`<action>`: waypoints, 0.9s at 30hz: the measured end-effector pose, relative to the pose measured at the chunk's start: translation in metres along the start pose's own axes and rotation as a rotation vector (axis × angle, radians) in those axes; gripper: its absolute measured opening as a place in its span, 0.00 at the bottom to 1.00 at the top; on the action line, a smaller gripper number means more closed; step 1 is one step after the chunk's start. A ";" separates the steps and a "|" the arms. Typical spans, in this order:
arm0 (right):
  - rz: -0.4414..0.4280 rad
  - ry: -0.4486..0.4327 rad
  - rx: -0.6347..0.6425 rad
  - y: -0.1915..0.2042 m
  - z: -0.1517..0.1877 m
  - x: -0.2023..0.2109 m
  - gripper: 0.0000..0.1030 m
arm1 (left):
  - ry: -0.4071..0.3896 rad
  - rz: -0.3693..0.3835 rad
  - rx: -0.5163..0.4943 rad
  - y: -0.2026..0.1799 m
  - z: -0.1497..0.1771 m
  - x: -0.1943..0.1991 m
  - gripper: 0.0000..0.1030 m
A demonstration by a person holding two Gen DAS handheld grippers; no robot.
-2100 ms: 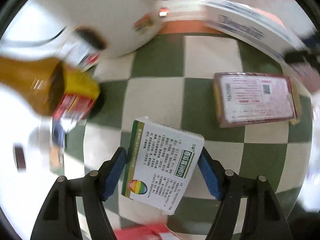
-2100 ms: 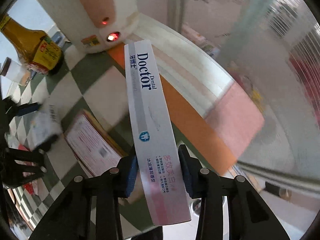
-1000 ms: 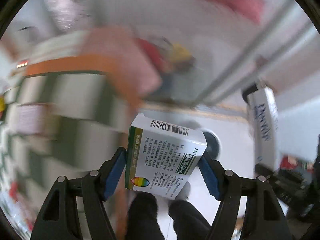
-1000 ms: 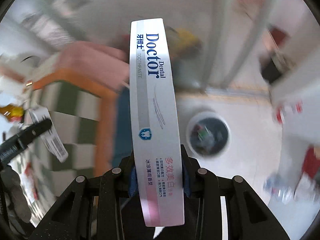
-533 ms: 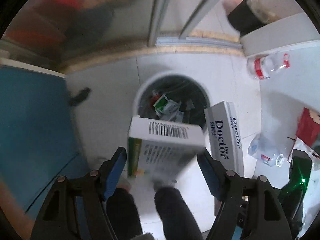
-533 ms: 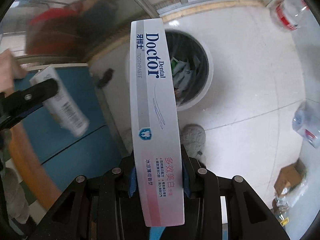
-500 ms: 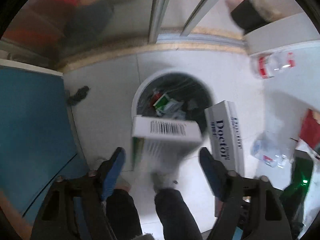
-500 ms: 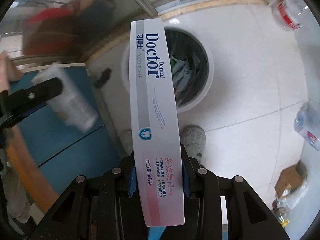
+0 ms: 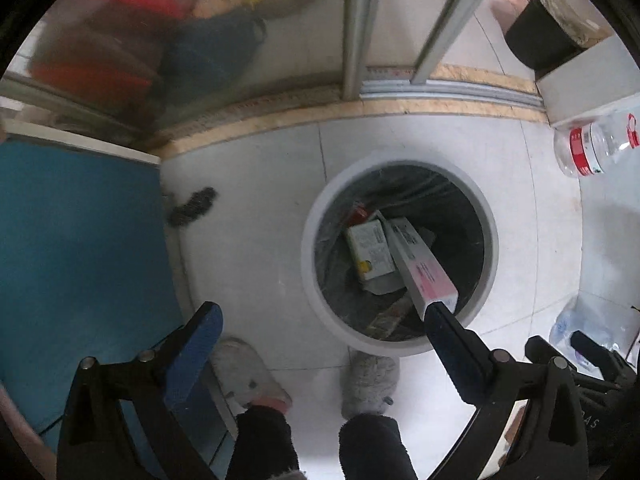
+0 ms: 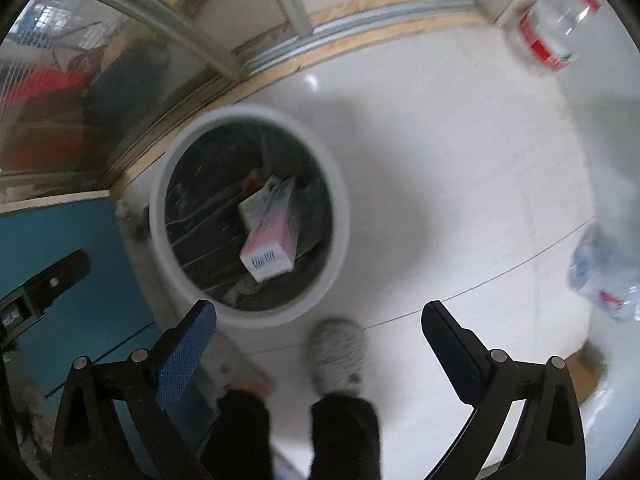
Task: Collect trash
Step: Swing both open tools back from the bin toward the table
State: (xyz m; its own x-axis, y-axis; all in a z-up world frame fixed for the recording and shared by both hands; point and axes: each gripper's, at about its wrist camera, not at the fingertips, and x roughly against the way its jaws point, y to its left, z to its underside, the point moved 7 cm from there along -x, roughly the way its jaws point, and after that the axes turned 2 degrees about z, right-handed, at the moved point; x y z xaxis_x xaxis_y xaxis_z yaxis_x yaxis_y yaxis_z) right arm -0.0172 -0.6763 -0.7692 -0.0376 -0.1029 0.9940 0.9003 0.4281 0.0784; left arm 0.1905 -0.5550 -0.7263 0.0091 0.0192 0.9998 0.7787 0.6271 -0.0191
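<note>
- While both grippers hang over the floor, the left gripper (image 9: 320,328) has its jaws spread wide with nothing between them, and the right gripper (image 10: 318,326) is equally spread and empty.
- Both pieces of trash are inside the round white-rimmed bin (image 9: 316,280), which stands on the tiled floor (image 9: 256,208) in front of the person's grey slippers (image 9: 370,376).
- In the left wrist view the long toothpaste box (image 9: 420,264) stands on end at a slant in the bin, its pink end uppermost near the rim; it appears slightly blurred in the right wrist view (image 10: 274,232), so it may not be fully at rest.
- Beside it, touching or nearly so, lies the smaller medicine box (image 9: 370,250), label up, on the dark liner among other scraps.
- As for handling, both look like thin printed carton: light, fairly stiff along the edges, easily dented on the broad faces, and somewhat slick.
- A firm pinch across the narrow width would likely suit either box; for the long one, a hold near its middle should keep it from swinging.
- Clear plastic bottles (image 9: 588,148) lie on the floor near the bin; if they count as trash, they look light, springy and prone to roll, best taken across the body.
</note>
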 end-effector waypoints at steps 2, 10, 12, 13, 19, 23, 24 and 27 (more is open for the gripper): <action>0.037 -0.035 0.016 -0.002 -0.001 0.017 1.00 | -0.017 -0.024 -0.011 0.001 0.005 0.017 1.00; 0.046 -0.137 0.040 0.016 0.031 0.126 1.00 | -0.091 -0.018 -0.023 0.004 0.032 0.122 1.00; 0.046 -0.167 0.045 0.017 0.043 0.160 1.00 | -0.108 -0.005 -0.029 0.003 0.040 0.150 1.00; 0.047 -0.182 0.047 0.017 0.048 0.179 1.00 | -0.116 -0.001 -0.030 0.002 0.046 0.167 1.00; 0.054 -0.292 0.084 0.028 0.088 0.303 1.00 | -0.177 0.029 -0.020 0.002 0.080 0.264 1.00; 0.049 -0.335 0.118 0.036 0.115 0.375 1.00 | -0.219 0.061 0.005 0.005 0.103 0.326 1.00; 0.048 -0.344 0.126 0.038 0.121 0.391 1.00 | -0.229 0.072 0.012 0.006 0.109 0.340 1.00; 0.032 -0.370 0.143 0.046 0.141 0.437 1.00 | -0.257 0.107 0.027 0.011 0.125 0.380 1.00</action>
State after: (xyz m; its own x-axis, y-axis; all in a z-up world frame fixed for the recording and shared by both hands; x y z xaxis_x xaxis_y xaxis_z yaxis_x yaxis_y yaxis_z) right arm -0.0534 -0.5749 -0.3208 -0.1876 0.2318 0.9545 0.8352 0.5491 0.0308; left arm 0.1247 -0.4436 -0.3477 -0.0716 0.2810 0.9570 0.7648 0.6314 -0.1282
